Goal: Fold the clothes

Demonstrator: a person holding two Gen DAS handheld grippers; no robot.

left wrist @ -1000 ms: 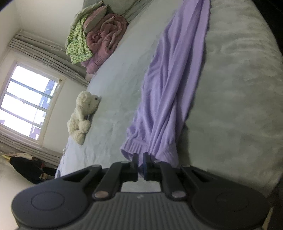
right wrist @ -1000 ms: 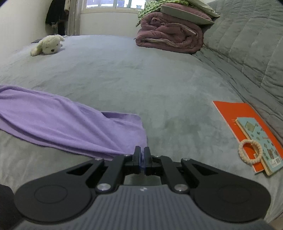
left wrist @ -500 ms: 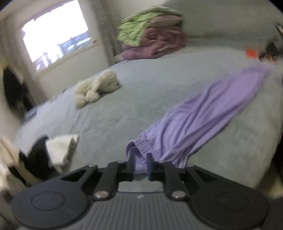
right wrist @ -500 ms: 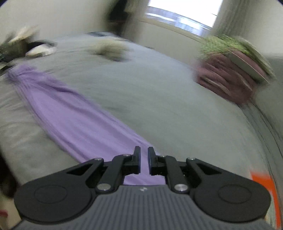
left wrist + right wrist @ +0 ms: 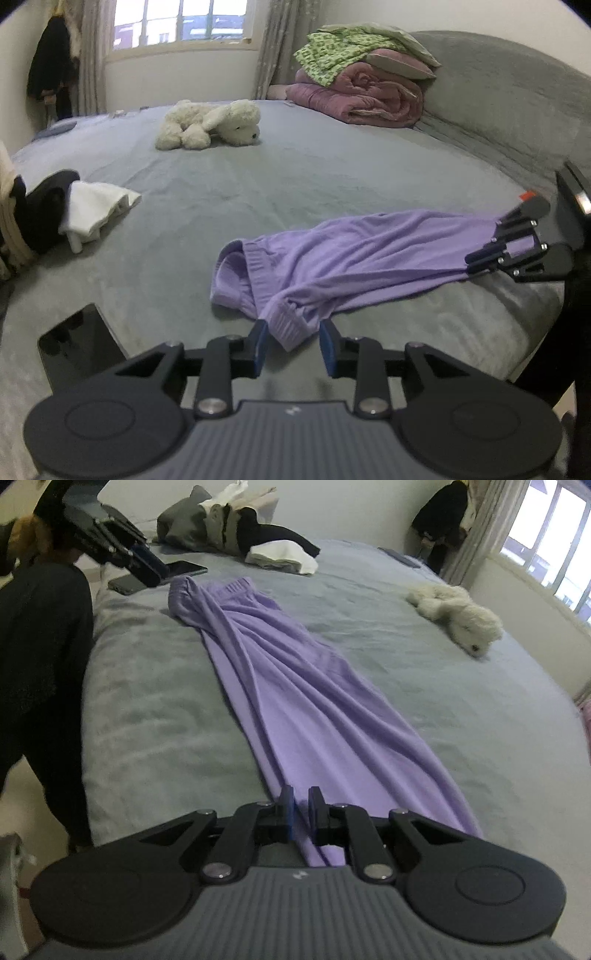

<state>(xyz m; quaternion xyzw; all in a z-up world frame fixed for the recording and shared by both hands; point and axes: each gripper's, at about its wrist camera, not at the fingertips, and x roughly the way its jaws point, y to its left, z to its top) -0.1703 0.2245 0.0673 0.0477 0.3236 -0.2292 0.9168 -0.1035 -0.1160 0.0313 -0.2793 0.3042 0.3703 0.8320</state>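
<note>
Purple trousers point(image 5: 295, 686) lie stretched lengthwise along near edge of bed point(image 5: 332, 177), waistband at left end, leg hems at right; left hand-held gripper point(image 5: 290, 341) jaws opening, waistband corner loose between pads, unpinched; right hand-held gripper point(image 5: 301, 814) narrowly parted, hem cloth between jaws, grip unclear; judgement: smooth wrinkles, align both legs before folding hem toward waistband; versus a second ago: left was clamped on waistband, right has swung from facing headboard to looking down garment.
</note>
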